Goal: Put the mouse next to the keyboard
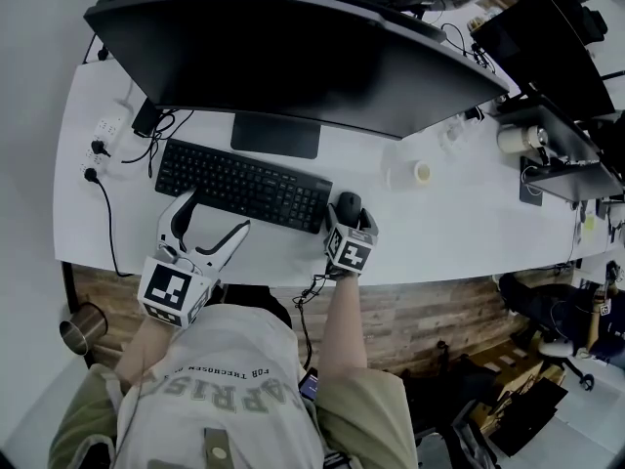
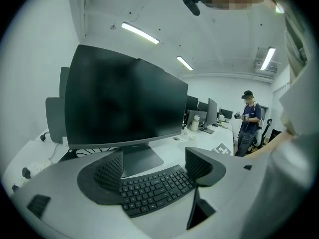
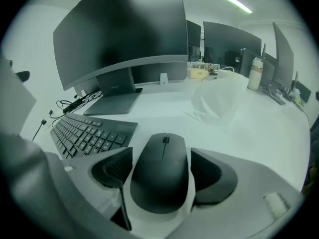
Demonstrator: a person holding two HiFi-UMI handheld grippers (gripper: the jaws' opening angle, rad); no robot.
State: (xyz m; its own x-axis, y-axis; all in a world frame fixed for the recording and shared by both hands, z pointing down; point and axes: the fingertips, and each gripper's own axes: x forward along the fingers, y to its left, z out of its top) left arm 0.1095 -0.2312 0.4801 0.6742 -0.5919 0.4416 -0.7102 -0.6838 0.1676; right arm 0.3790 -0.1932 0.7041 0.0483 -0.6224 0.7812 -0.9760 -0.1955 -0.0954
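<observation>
The black mouse lies on the white desk just right of the black keyboard. My right gripper straddles it, open. In the right gripper view the mouse sits between the two pads with a thin gap on its right side, and the keyboard lies close on its left. My left gripper hovers open and empty over the keyboard's near edge. Between its jaws in the left gripper view I see only the keyboard.
A large curved monitor stands behind the keyboard. A power strip with cables lies at the far left and a tape roll to the right of the mouse. A clear plastic bag lies beyond the mouse. A person stands far off.
</observation>
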